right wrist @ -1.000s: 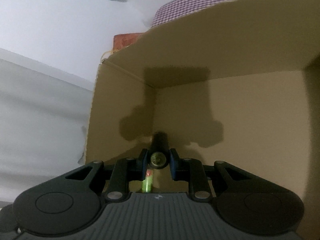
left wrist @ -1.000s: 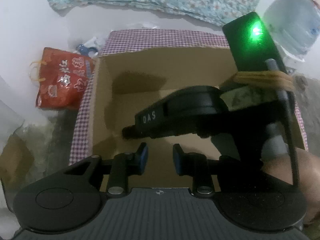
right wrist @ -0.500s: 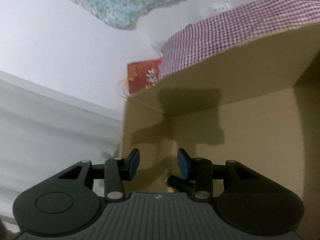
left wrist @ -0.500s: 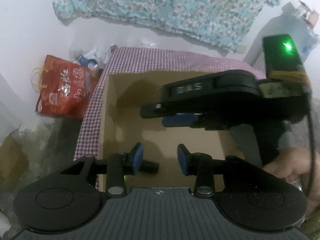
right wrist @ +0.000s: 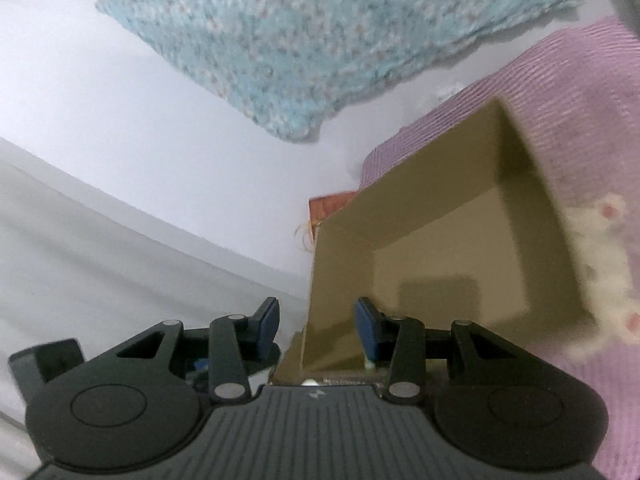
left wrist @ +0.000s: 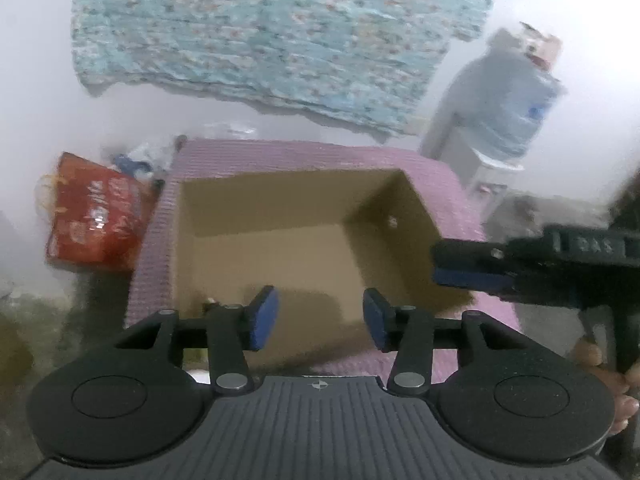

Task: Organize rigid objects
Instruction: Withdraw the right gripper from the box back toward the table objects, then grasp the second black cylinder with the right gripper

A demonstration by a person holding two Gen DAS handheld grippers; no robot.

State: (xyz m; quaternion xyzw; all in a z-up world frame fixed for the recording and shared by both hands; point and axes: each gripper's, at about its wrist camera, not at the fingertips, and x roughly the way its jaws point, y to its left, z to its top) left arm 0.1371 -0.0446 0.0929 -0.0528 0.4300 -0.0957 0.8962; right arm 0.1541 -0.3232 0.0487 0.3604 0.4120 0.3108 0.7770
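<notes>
We hold both tools above the cardboard box (left wrist: 304,236), which sits on the checked cloth (left wrist: 304,156). Our left gripper (left wrist: 318,322) hangs over the near rim of the box, its blue pads (left wrist: 266,316) spread, having just been opening, with nothing between them. Our right gripper (right wrist: 316,324) is off the right side of the box and also has its jaws apart and empty. The item we put away lies against the near wall of the box, mostly hidden behind the left fingers; only a small pale tip (left wrist: 211,303) shows, so we cannot tell how it has settled. The risks from here, as we judge them: both pictures are smeared, so a quick swing back toward the box could knock its thin near wall and shift it on the cloth. The right gripper, seen from the left camera (left wrist: 472,266), is near the right wall of the box, so the two tools could bump if both reach in together. A red bag (left wrist: 96,220) left of the box could snag on a wide sweep.
</notes>
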